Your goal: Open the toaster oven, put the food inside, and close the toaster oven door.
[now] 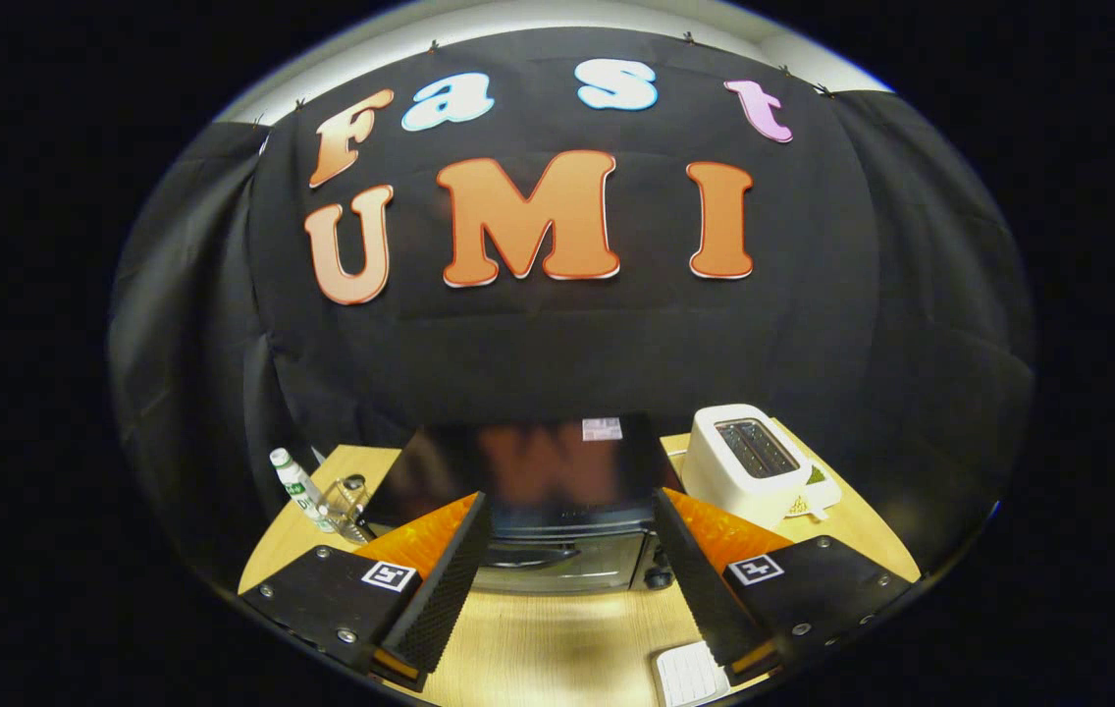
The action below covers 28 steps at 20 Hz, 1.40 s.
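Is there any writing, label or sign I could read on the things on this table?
No words can be read.
Sticker on the toaster oven: blurred.
Bottle label: too small.
Triangle sign beside the white toaster: too small.
The fingers stand open, the toaster oven just ahead of them.

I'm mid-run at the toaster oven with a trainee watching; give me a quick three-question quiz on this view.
1. True or false: the toaster oven door is shut.
2. What stands to the right of the toaster oven? A) a white pop-up toaster B) a kettle C) a frying pan
3. Fill in: the gripper has its fingers ____, with nothing between them.

Key:
1. True; the door and its handle sit closed, just ahead of the fingers.
2. A; the white toaster stands on the wooden table; a bottle stands to the oven's left.
3. Open.
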Each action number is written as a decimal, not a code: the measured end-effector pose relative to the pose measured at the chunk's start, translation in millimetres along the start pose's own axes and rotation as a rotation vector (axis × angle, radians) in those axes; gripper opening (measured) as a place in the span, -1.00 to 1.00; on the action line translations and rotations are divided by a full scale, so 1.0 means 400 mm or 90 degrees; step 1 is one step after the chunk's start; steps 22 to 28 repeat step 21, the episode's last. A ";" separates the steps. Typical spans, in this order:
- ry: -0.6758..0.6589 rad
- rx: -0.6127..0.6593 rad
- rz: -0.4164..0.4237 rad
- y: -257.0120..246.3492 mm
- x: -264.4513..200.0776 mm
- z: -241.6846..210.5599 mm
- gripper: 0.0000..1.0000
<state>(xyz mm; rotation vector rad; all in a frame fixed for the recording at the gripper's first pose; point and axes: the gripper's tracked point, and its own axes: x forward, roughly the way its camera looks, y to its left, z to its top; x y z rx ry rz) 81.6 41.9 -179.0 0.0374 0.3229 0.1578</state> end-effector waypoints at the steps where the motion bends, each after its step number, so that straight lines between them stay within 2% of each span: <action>1: -0.019 -0.004 -0.004 -0.011 -0.017 0.048 0.99; 5: -0.092 -0.010 -0.010 -0.044 -0.115 0.246 0.99; 11: -0.173 -0.029 -0.028 -0.090 -0.242 0.425 0.98; 18: -0.179 -0.025 -0.055 -0.134 -0.288 0.417 0.98; 28: -0.175 -0.017 -0.056 -0.138 -0.289 0.400 0.98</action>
